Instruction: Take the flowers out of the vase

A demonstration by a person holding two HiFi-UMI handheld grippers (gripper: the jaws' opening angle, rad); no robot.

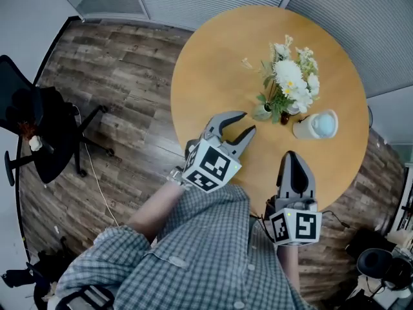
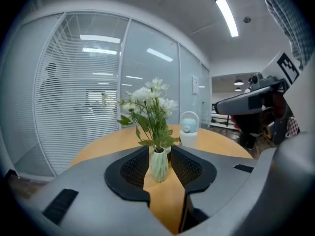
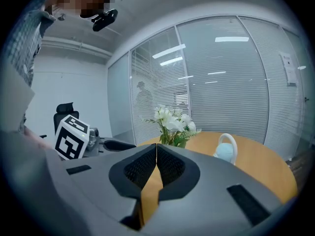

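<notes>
1. The flowers (image 1: 292, 79), white blooms on green stems, are seated in the vase (image 1: 262, 113). The vase stands upright toward the far side of the round wooden surface (image 1: 213, 76). No stem is out yet.
2. A white container (image 1: 316, 125) with a loop handle is set just beside the vase, on the right in the head view. It is close enough to be knocked if that side is approached carelessly.
3. The left gripper (image 1: 248, 122) is held with its jaws apart and nothing pressed between them. In the left gripper view the vase is framed in the gap, but it is not touched and lies somewhat ahead of the tips. This alignment is judged to be a preparation for steadying the vase, so that it is not lifted along with the stems.
4. The right gripper (image 1: 292, 155) is kept with its jaws together and empty, nearer the person and apart from the vase. It is pointed roughly toward the flowers and is presumably held in reserve for the stems.
5. The task is judged to be at its approach stage. A hold on the vase is needed first, and then the right gripper must be opened.
</notes>
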